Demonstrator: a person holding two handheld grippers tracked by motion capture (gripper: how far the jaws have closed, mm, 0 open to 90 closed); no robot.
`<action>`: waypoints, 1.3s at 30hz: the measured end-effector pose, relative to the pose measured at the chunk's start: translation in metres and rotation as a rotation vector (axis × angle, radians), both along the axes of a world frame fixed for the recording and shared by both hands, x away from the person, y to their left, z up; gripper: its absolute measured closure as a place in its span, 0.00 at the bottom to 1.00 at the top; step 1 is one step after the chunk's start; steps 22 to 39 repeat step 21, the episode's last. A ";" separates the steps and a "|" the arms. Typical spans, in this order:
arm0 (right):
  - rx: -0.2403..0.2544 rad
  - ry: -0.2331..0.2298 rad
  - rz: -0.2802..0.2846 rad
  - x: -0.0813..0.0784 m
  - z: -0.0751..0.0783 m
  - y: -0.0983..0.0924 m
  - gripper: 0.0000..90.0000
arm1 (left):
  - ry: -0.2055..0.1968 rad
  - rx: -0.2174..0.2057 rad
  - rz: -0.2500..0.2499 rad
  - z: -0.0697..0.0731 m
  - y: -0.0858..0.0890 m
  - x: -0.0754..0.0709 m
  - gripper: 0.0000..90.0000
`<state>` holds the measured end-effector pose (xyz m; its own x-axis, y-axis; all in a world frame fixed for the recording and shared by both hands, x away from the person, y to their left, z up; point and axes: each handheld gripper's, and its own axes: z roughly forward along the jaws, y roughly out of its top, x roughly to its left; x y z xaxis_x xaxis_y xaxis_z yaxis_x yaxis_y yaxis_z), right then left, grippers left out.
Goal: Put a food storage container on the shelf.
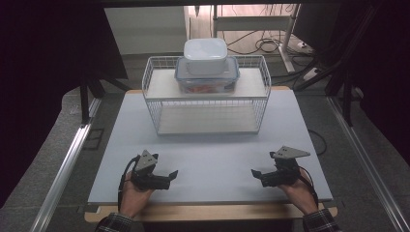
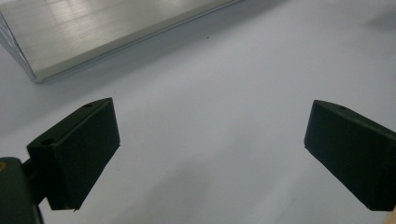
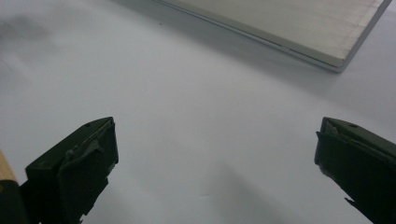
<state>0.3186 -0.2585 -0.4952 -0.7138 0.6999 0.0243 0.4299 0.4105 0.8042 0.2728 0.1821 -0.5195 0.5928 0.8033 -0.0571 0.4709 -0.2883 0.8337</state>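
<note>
2 grippers rest low on the table (image 1: 208, 159), the left gripper (image 1: 172, 175) at 7 o'clock and the right gripper (image 1: 255, 173) at 5 o'clock, both spread wide and empty. 1 wire rack (image 1: 207, 96) stands at 12 o'clock, well apart, carrying 2 stacked containers (image 1: 206, 67); bare surface lies between.

Cables (image 1: 263, 44) on the floor beyond the table (image 1: 203, 159), perhaps a power strip.

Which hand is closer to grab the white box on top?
Neither clearly: left hand-held gripper and right hand-held gripper rest open, about equally far from the white plastic box stacked centrally on the blue-rimmed clear container.
</note>
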 end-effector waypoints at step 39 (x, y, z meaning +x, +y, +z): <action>-0.083 0.051 0.007 0.005 -0.020 0.005 0.00 | 0.109 0.091 -0.038 -0.016 -0.011 0.009 0.02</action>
